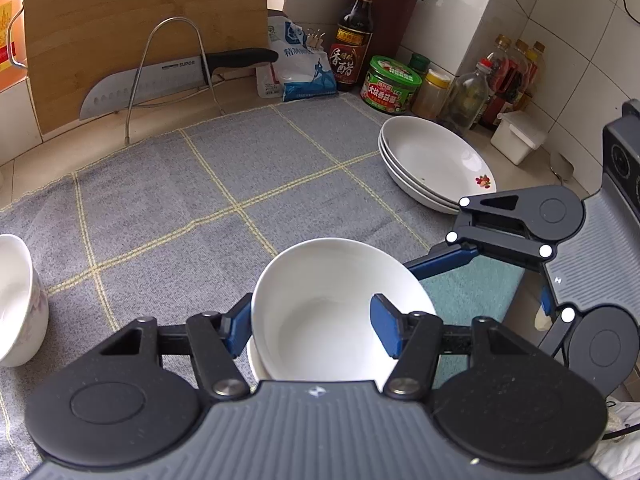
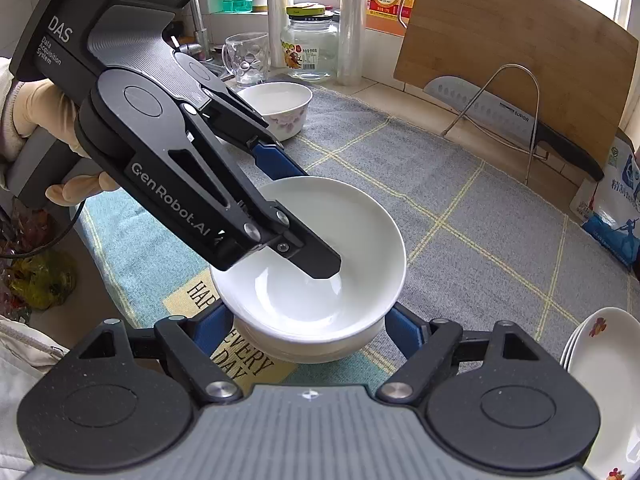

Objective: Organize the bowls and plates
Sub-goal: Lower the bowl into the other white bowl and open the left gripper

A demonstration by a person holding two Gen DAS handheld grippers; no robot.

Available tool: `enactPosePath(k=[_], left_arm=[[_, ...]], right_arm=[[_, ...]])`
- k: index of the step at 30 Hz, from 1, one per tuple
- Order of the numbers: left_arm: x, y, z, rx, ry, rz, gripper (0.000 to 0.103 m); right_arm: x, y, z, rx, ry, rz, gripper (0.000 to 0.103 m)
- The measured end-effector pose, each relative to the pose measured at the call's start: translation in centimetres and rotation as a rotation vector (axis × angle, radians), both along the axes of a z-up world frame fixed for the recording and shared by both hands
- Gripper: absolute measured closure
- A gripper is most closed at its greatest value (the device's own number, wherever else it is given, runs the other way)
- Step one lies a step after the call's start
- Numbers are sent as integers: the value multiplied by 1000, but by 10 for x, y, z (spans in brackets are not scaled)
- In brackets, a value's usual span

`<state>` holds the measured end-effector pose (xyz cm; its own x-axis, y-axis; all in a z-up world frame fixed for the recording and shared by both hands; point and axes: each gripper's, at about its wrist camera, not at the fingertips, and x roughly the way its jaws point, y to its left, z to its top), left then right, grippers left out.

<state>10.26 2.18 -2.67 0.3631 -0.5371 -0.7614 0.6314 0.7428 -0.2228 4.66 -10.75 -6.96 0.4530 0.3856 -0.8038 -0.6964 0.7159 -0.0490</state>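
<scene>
The right wrist view alone showed a gloved hand and a flowered bowl holding nothing. The left hand-held gripper clamped the rim of the upper white bowl, nested in another on the bench's grey cloth. The right hand-held gripper straddled the lower bowl; contact was unclear. Stacked plates lay apart.

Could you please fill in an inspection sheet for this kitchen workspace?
Surface: grey checked cloth, with a teal mat at the near edge.
Job's things: white bowl nested in a lower bowl; floral bowl and stacked plates stand apart.
Clutter: knife in front of the cutting board, bottles, jars.
Tongs: left tongs shut on the white bowl's rim; right tongs straddle the lower bowl, contact unclear.
Cables: black cable below the gloved hand.
Surroundings: tiled wall.
</scene>
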Motion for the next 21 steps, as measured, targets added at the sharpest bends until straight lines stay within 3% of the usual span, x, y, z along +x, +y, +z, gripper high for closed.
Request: enactPosePath(k=[21], left_arm=[[-3, -3, -8, 23, -24, -31, 43]], right_arm=[[1, 1, -3, -22, 10, -1, 17]])
